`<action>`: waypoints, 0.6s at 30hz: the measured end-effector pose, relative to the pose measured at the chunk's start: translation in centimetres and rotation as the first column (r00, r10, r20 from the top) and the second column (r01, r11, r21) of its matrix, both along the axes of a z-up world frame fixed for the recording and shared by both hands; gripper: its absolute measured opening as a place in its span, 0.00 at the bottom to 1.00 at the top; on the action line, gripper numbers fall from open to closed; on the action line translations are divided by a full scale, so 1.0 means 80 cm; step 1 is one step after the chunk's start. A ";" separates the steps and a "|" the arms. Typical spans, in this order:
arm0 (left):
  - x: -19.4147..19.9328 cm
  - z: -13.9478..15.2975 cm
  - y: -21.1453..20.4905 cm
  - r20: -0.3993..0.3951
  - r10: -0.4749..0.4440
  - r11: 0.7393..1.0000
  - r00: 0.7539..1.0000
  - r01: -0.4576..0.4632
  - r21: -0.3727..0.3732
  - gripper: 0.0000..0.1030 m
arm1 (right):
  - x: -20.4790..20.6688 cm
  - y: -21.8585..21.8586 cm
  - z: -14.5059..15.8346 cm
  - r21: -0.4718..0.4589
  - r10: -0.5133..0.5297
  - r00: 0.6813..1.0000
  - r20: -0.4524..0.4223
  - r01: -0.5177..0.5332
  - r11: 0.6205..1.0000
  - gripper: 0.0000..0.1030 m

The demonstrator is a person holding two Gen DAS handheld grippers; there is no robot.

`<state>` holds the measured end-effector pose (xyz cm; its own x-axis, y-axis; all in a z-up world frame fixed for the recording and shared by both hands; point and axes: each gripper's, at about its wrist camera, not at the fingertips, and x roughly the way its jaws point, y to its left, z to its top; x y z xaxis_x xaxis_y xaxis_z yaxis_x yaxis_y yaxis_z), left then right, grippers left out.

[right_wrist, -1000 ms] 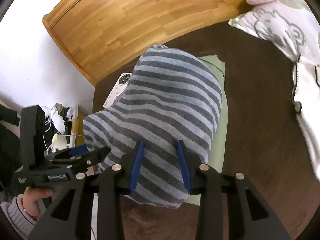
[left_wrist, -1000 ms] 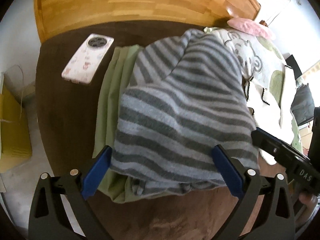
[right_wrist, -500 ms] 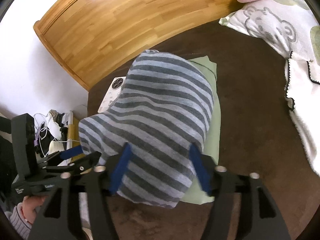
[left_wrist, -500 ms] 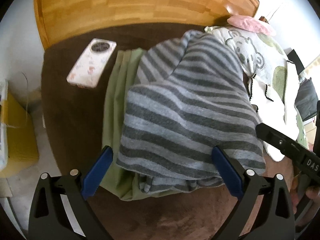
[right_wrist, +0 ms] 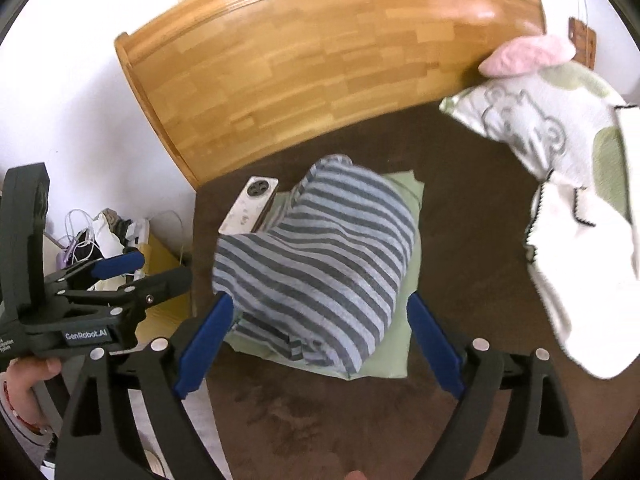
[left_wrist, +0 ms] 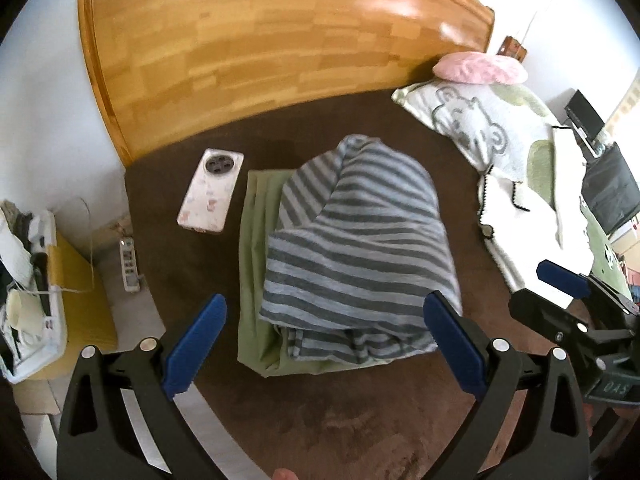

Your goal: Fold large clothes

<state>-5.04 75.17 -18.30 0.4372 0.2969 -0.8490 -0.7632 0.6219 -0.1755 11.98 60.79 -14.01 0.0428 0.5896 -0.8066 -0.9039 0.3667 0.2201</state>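
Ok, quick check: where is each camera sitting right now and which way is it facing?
Left wrist: sits on the left claw, looking down at the striped garment on the green cloth; its open blue fingers and the right claw show.
Right wrist: sits on the right claw, jaws opening with nothing between them, looking down at the same pile; the left claw and a hand show.
Shared: garment, phone, headboard.

Grey-blue striped garment on plain green cloth.
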 end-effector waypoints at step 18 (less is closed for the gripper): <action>-0.073 0.043 -0.154 0.005 0.030 0.993 1.000 -0.030 0.116 0.94 | -0.076 -0.155 0.044 0.083 -0.102 0.992 0.070 0.096 0.992 0.87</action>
